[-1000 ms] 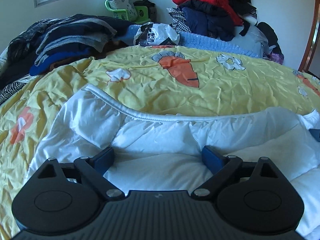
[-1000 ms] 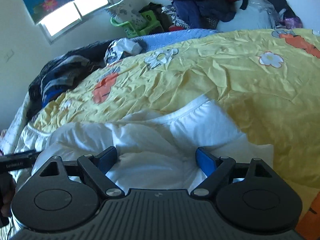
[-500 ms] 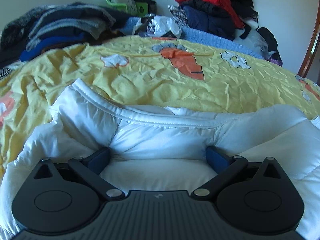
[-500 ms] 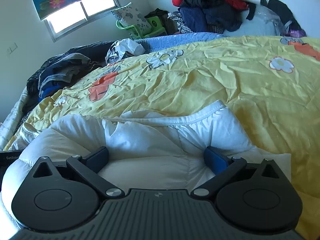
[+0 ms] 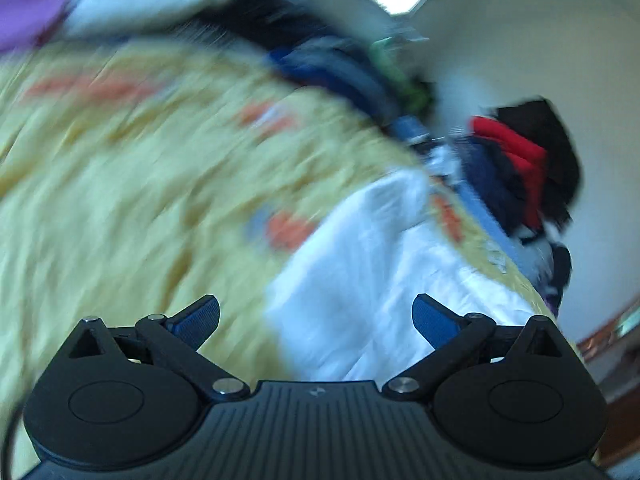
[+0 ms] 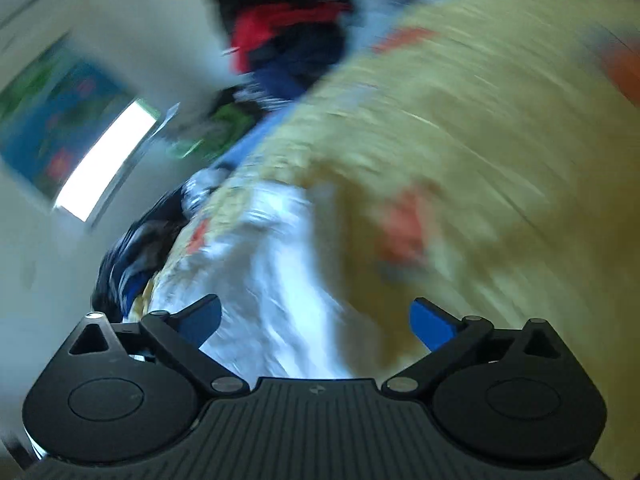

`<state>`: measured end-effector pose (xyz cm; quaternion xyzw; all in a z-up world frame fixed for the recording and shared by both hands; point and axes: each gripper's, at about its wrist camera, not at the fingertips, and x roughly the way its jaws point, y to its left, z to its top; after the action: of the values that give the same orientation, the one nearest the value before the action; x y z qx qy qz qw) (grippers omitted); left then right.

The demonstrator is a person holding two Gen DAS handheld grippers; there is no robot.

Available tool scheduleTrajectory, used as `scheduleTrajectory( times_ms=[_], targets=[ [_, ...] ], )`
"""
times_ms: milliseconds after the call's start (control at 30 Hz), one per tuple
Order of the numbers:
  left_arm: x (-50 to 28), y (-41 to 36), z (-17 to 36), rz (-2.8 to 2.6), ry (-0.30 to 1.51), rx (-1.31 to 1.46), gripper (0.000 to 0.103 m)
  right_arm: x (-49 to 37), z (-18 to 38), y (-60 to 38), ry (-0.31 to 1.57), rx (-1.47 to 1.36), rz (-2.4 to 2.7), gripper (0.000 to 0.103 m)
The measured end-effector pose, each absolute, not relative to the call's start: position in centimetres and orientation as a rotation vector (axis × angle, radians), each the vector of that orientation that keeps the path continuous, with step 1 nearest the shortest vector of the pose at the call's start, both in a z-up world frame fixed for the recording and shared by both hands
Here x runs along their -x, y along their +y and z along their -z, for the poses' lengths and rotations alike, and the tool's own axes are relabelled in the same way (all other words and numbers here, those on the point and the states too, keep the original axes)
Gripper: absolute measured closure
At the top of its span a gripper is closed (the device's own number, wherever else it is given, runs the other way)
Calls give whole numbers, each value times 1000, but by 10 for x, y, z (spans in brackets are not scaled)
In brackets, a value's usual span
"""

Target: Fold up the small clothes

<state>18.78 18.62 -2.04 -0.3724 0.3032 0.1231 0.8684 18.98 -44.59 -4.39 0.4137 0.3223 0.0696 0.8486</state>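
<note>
- The white garment (image 5: 360, 264) lies on the yellow bedspread (image 5: 120, 208). In the left wrist view it runs from between the fingers of the left gripper (image 5: 316, 316) up and to the right, mostly nearer the right-hand finger.
- The left gripper is released, jaws spread wide; its blue pads (image 5: 430, 320) touch no cloth. The jaws have just been opening, with nothing gripped between them.
- In the right wrist view the white garment (image 6: 272, 280) stretches from the left-hand finger of the right gripper (image 6: 316, 316) upward; that gripper is also released, its jaws having just been opening, pads clear of the cloth.
- Both views are heavily blurred.
- Bare bedspread lies open beside the garment. A pile of dark and red clothes (image 5: 516, 168) sits at the bedspread's far edge, against the wall (image 5: 520, 40).
</note>
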Motion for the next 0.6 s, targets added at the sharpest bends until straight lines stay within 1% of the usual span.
scheduleTrajectory(
  times_ms=[100, 167, 300, 367, 400, 467, 500, 533, 567, 600],
  targets=[
    [-187, 189, 38, -264, 705, 897, 0, -179, 61, -438, 707, -948, -182, 8],
    [-191, 185, 42, -238, 701, 935, 0, -181, 67, -427, 708, -959, -190, 10],
    [-205, 175, 45, -242, 702, 948, 0, -194, 72, -408, 687, -989, -194, 10],
    [-214, 169, 45, -249, 701, 927, 0, -202, 72, -402, 679, -1015, -187, 16],
    [-217, 166, 46, -234, 706, 925, 0, -206, 75, -400, 674, -1038, -184, 16],
    [-222, 160, 47, -215, 708, 946, 0, -213, 75, -395, 646, -1049, -168, 21],
    [-224, 157, 47, -190, 704, 959, 5, -217, 76, -395, 641, -1060, -169, 22],
    [-226, 154, 48, -175, 703, 965, 10, -221, 78, -393, 639, -1075, -169, 28],
    [-231, 152, 49, -184, 712, 963, 22, -224, 81, -391, 639, -1088, -165, 35],
    [-235, 151, 52, -208, 720, 953, 46, -227, 83, -389, 639, -1092, -167, 40]
  ],
)
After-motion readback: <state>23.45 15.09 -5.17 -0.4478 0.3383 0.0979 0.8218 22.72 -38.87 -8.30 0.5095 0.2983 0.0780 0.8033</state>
